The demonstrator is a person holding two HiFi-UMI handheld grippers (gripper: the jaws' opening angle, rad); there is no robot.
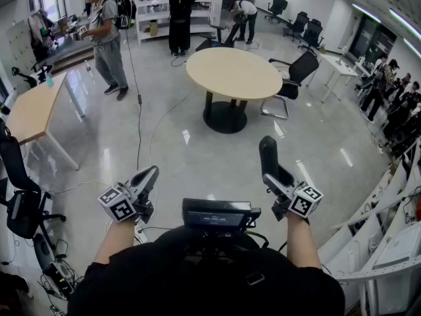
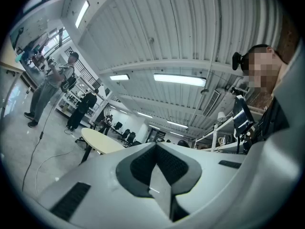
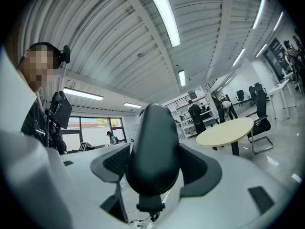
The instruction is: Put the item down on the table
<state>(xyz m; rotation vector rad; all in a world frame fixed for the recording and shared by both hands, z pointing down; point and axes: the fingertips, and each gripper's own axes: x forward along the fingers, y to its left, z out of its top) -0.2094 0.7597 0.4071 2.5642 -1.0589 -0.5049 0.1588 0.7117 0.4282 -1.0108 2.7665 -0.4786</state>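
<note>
Grasping smooth black rounded item (image 3: 152, 128): right hand-held gripper (image 3: 156, 168); left hand-held gripper (image 2: 156, 170) clenched, empty; round tan table (image 1: 233, 72) well apart.

Round table (image 1: 233, 71) mid-floor, straight ahead. Office chair (image 1: 297, 71) just beside it, on its right. Long desk (image 1: 33, 110) along the left edge; standing person (image 1: 105, 41) behind its far end. Shelving (image 1: 154, 8) at the back, second person (image 1: 179, 15) in front of it. Cable (image 1: 139, 120) on the floor between desk and table. Foreground: left gripper (image 1: 148, 176) low left, right gripper (image 1: 276, 180) low right, item (image 1: 268, 153) between the right one's jaws (standing upright). Screen unit (image 1: 220, 214) between the two grippers.
</note>
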